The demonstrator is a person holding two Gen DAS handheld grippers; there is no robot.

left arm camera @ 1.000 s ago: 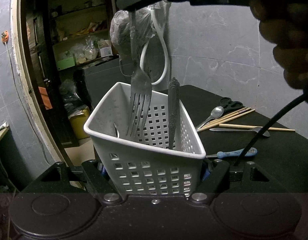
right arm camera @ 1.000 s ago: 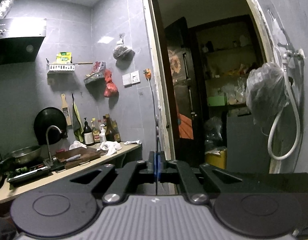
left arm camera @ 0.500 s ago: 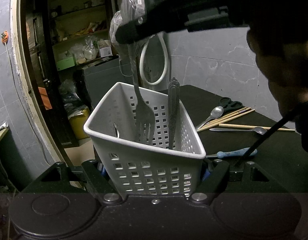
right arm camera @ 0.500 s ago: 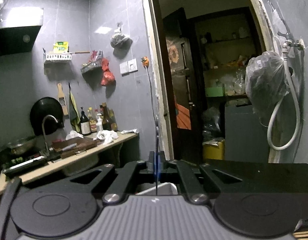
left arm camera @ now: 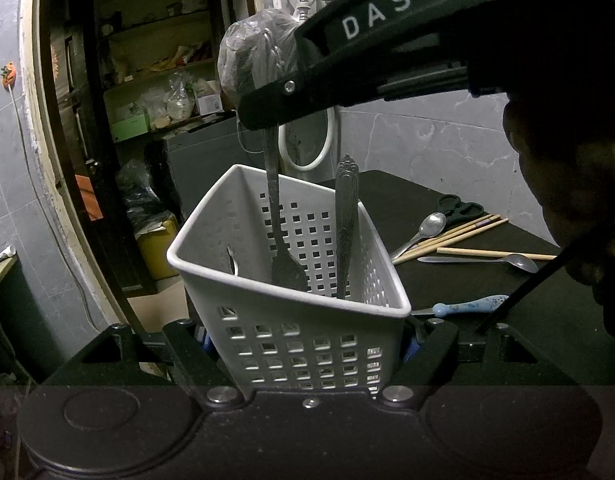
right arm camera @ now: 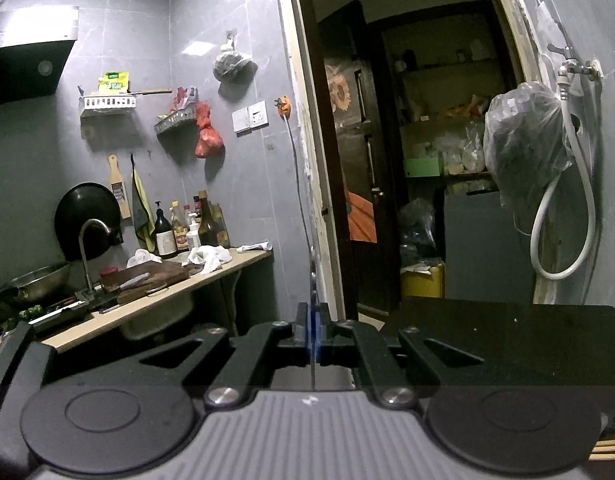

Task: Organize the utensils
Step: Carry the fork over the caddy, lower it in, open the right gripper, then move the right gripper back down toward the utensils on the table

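Left tongs [left arm camera: 311,340] clamping white basket [left arm camera: 299,332] over black worktop [left arm camera: 487,320]; right tongs [right arm camera: 313,334] pinching fork [left arm camera: 281,236] handle, tines hanging inside basket beside another utensil [left arm camera: 345,224]

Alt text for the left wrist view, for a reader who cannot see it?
The right gripper lowers a fork, tines down, into a white perforated basket gripped by the left gripper. Spoons, chopsticks and scissors lie on the black table.

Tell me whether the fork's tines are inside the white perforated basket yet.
Inside. The dark metal fork hangs tines-down, its head below the white perforated basket's rim, its handle clamped in the right tool above.
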